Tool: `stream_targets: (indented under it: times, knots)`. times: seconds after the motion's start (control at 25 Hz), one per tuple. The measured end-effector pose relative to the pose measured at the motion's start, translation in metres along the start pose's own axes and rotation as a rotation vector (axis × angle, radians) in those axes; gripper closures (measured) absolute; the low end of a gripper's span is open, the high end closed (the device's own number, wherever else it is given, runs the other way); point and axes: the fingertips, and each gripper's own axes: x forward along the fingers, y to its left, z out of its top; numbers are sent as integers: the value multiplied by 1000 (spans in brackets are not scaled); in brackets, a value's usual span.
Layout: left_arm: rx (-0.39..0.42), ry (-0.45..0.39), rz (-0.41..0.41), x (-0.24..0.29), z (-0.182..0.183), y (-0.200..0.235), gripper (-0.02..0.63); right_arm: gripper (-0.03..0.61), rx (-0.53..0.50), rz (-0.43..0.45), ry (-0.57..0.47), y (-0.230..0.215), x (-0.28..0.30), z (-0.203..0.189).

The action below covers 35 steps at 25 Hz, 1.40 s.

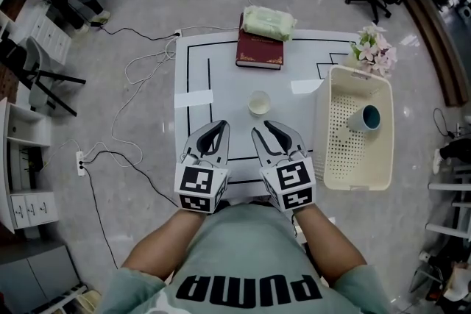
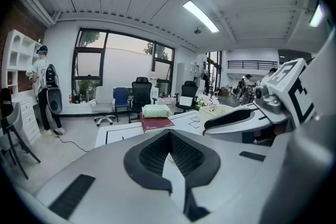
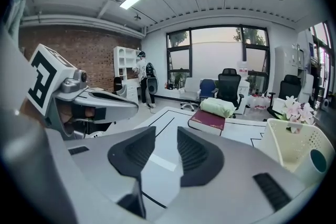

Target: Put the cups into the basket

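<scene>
Saw white cup (image 1: 259, 102) upright at mid-bench (image 1: 221, 62), just up-frame of both tips, nearer the right tongs (image 1: 268, 134). Found right tongs narrowly parted, empty; left tongs (image 1: 215, 136) closed on nothing. Noted teal cup (image 1: 364, 118) already lying in basket (image 1: 355, 182), frame right. Judged right side the shorter reach.

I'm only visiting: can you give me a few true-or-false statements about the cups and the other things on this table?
1. A pale cup with a teal inside lies in the cream plastic basket. True.
2. The small cream cup is in the basket. False: it stands on the white table.
3. A pale green bundle lies on the dark red book. True.
4. The right hand-held gripper holds a cup. False: its jaws are apart and empty.
</scene>
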Motion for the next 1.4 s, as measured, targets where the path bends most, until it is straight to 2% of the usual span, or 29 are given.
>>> stream_targets:
  times: [0.04,0.12,0.56,0.88,1.4]
  knots:
    - [4,0,-1,2,1,0,609,411,1,-4,10,-4,3,-2]
    - [10,-1,-2,7,3,1,609,357,2,-10,33,-11,10,-7]
    - [22,22,-6,37,1,12,608,245,15,-49,120,-35,46,-33]
    - [31,65,-1,57,-10,25,609,221,23,-71,180,-49,76,-47]
    - [-3,124,-21,75,-28,41,608,216,45,-80,246,-56,111,-70]
